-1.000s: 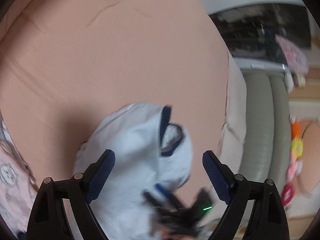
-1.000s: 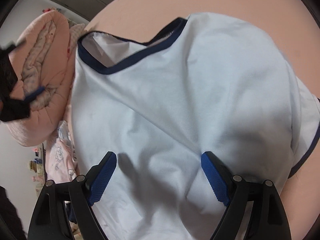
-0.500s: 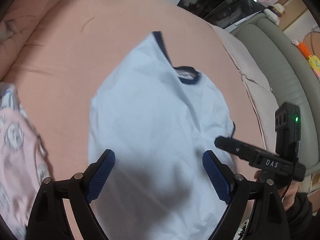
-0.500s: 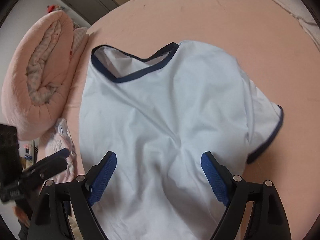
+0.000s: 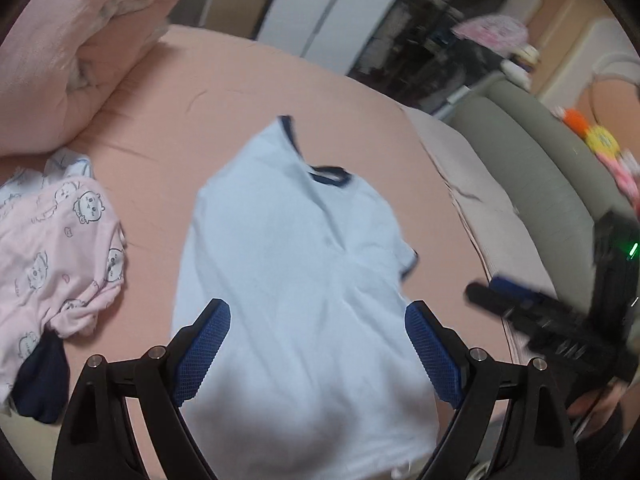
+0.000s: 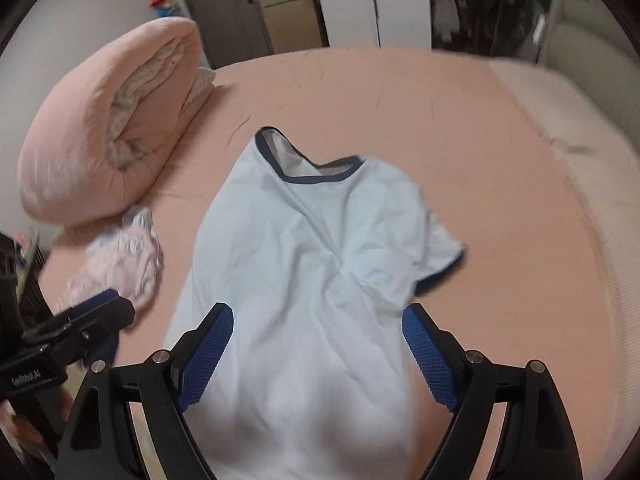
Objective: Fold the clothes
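A pale blue T-shirt (image 5: 288, 264) with navy collar and sleeve trim lies spread on the pink bed, collar at the far end; it also shows in the right wrist view (image 6: 312, 264). One sleeve sticks out to the right. My left gripper (image 5: 318, 344) is open and empty above the shirt's lower half. My right gripper (image 6: 318, 344) is open and empty above the same part. The right gripper shows at the right of the left wrist view (image 5: 532, 320), and the left gripper at the left of the right wrist view (image 6: 76, 328).
A pink printed garment (image 5: 52, 256) with a dark piece lies left of the shirt, also in the right wrist view (image 6: 120, 268). A rolled pink duvet (image 6: 108, 120) sits at the far left. The bed sheet (image 6: 500, 200) ends at a grey-green sofa (image 5: 532, 168) on the right.
Both grippers have pulled back and risen from the shirt, so the whole shirt and the room beyond now show. The shirt now lies flatter on the bed.
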### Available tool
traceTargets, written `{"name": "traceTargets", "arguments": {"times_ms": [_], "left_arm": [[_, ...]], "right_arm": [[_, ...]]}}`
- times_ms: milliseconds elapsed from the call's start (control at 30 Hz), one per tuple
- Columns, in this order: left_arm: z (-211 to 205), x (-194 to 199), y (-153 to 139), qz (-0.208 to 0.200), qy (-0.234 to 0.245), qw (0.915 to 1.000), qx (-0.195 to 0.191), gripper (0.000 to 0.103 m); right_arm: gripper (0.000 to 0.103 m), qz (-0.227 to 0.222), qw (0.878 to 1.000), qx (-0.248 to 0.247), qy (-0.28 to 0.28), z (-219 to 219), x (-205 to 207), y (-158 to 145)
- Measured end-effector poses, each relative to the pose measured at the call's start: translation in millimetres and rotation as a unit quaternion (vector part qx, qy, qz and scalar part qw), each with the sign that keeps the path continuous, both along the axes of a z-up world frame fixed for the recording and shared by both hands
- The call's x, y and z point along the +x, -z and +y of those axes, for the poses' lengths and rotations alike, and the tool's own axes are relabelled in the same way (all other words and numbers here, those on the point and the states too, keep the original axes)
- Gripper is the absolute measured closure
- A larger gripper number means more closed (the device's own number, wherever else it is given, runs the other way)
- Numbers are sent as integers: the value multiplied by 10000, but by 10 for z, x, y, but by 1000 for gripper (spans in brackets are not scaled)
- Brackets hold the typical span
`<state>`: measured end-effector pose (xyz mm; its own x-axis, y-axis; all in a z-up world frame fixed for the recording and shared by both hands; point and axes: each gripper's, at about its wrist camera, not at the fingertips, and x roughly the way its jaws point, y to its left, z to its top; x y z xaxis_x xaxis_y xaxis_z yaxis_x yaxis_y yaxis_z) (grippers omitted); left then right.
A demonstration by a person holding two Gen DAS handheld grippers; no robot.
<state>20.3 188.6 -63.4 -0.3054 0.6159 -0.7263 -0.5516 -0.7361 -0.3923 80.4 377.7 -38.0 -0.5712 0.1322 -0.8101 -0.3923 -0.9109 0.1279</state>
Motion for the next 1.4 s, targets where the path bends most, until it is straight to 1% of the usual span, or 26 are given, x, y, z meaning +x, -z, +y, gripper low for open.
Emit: {"name": "traceTargets", "arguments": {"times_ms": [67,100,200,300,367,467,567,700,767,900,1000,1033,1067,1100,1133,1200,1267,1300,1400], "left_arm": [[-7,103,-96,124,24,9999,-86,13],[-29,143,-148,146,39,9999,-48,13],[-145,218,-307,116,75,9996,263,13],[-200,205,-360,205,10,9994,263,13],[-224,163,-362,240,-16,9994,239,13],[-286,40,-319,102,0,9993,366,13],[-312,-100,-235,59,-78,9995,297,13],[-365,-309,-28,-306,-57,9991,277,13],[-410,-412,118,-469,-130,9985,269,13],[-407,-577,420,-627,44,9977,268,13],[-390,-728,673,-861,-56,9953,442,13],[-396,-786,761,-1011,-104,9931,589,13],[-414,-848,851,-1223,-153,9891,810,13],[-425,-902,922,-1362,-208,9859,951,13],[-428,-949,976,-1430,-272,9841,1014,13],[-413,-1053,1050,-1411,-441,9849,904,13],[-393,-1167,1080,-1324,-494,9861,873,13],[-394,-1232,1098,-1344,-518,9851,939,13],[-435,-1452,1164,-1580,-639,9766,1313,13]], "right_arm": [[17,58,9998,162,39,-57,106,-178],[17,89,9997,239,64,-83,157,-266],[17,180,9986,471,139,-164,309,-530],[16,272,9969,703,214,-244,462,-794],[16,214,9961,842,175,-291,446,-825],[16,90,9958,906,123,-309,343,-741],[16,-48,9967,810,-12,-295,182,-550],[17,-158,9980,592,-144,-218,-51,-276],[16,-204,9990,382,-106,-100,-156,-114],[17,-356,9979,-488,255,328,-301,339],[16,-294,9934,-1019,447,475,-308,588],[17,-262,9925,-1111,437,467,-324,628],[17,-230,9917,-1195,417,453,-344,663],[17,-265,9916,-1220,335,419,-415,688],[16,-309,9916,-1234,244,382,-494,712],[17,-470,9918,-1188,61,303,-725,740],[17,-529,9924,-1096,-192,220,-1014,684],[17,-549,9925,-1061,-270,199,-1132,653],[17,-630,9942,-740,-471,48,-1580,504]]}}
